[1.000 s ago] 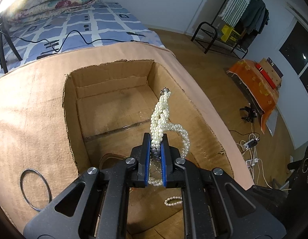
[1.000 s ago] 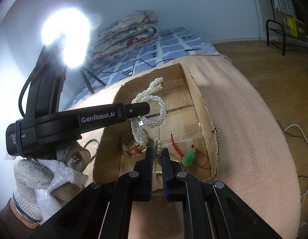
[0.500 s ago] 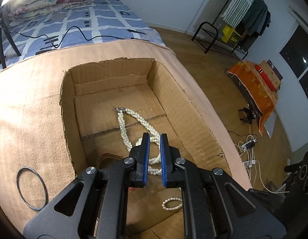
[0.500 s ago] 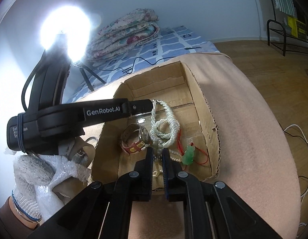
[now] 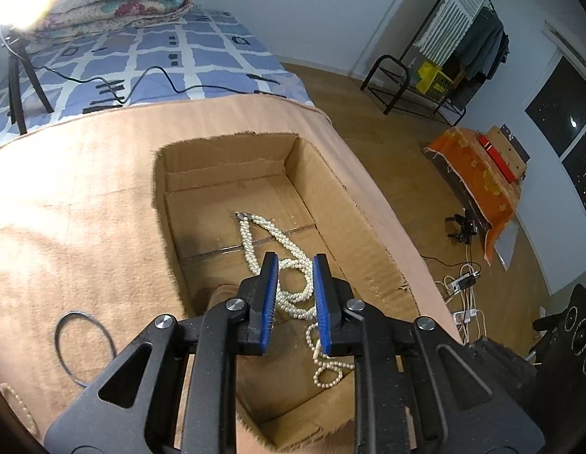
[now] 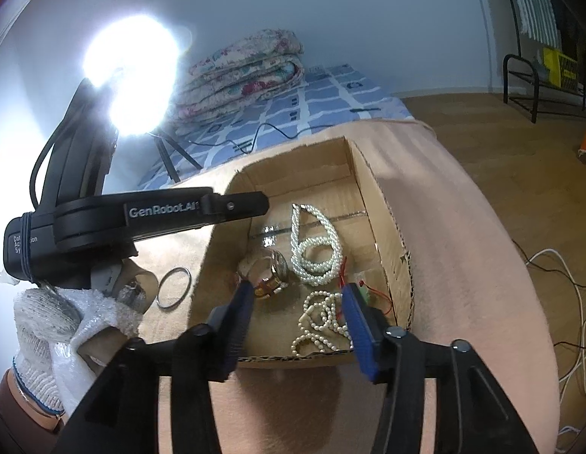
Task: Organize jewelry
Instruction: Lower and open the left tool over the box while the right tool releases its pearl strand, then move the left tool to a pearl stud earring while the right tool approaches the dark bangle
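A twisted pearl necklace [image 5: 251, 242] [image 6: 315, 249] lies loose on the floor of the cardboard box [image 5: 225, 140] [image 6: 391, 223]. My left gripper [image 5: 295, 259] [image 6: 262, 204] hovers above it. Its jaws are opening, and nothing is between the blue pads. My right gripper [image 6: 298, 289] hangs over the box's near end. Its jaws are opening wide and are empty. Below it lie a thin pearl string [image 6: 323, 317] [image 5: 325, 363], a watch [image 6: 272, 268] and a green pendant on a red cord [image 6: 365, 291].
A metal bangle [image 5: 83, 344] [image 6: 173, 287] lies on the tan cloth left of the box. A gloved hand [image 6: 47, 321] holds the left gripper. A bright lamp [image 6: 134, 72] on a tripod and a bed with folded quilts [image 6: 243, 72] stand behind.
The twisted pearl necklace, held up by the left gripper a second ago, dropped to the box floor. The left jaws parted and drew back upward. The right jaws went from shut to wide apart.
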{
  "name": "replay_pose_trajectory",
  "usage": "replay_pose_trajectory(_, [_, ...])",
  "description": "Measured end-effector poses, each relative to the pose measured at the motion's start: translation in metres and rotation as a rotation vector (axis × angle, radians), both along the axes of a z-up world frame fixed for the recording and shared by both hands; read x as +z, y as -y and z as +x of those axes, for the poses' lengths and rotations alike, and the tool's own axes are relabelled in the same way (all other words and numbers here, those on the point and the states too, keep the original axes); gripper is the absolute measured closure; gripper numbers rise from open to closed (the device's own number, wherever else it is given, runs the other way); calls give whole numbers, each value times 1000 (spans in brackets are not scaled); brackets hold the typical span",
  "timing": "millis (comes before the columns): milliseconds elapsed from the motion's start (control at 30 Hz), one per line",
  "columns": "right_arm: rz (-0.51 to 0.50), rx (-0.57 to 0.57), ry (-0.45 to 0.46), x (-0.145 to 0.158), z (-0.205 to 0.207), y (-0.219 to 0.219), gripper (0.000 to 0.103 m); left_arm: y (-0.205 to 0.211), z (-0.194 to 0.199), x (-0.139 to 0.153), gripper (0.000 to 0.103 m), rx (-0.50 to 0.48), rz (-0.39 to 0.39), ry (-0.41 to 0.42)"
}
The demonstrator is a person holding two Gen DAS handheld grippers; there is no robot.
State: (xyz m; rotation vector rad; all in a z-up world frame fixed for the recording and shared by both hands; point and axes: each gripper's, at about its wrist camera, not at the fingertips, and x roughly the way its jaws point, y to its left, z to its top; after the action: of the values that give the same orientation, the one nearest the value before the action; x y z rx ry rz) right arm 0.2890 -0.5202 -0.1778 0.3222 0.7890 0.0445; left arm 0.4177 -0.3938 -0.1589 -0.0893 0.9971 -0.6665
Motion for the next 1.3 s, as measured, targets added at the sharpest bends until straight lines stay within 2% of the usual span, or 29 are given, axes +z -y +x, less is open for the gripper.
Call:
replay_pose_trajectory(133, [-16,-9,29,15,-7,-5,33,-21,-5,16,86,11,-10,24])
replay_pose_trajectory(267, [-42,-9,59,29,-14,-13,26,-51,-11,34,85,33,-25,49])
replay_pose_trajectory(333, [-63,-11,69,35,-17,-19,21,-68,-13,42,70,47,-36,61])
replay_pose_trajectory(400, [-83,-20,81,40,-19,-24,15,-88,-16,51,64,64,-43,84])
replay_pose_trajectory(533, [-124,-36,114,53,-24,-34,4,-131,-24,65,64,91,-34,120])
replay_pose_trajectory(600, [-142,-40,132,59,-27,-39,2,-154,-28,70,64,107,-29,133])
replay_pose_trajectory(933, [-207,25,177,81,-31,-76,2,-272,-48,74,64,220,10,161])
replay_pose_trajectory(1067, [-228,58,190,83,-30,-94,3,-317,-59,63,64,268,28,147])
replay_pose_trajectory(1300, [-203,116,178,79,-20,-119,12,-365,-75,36,64,315,49,100])
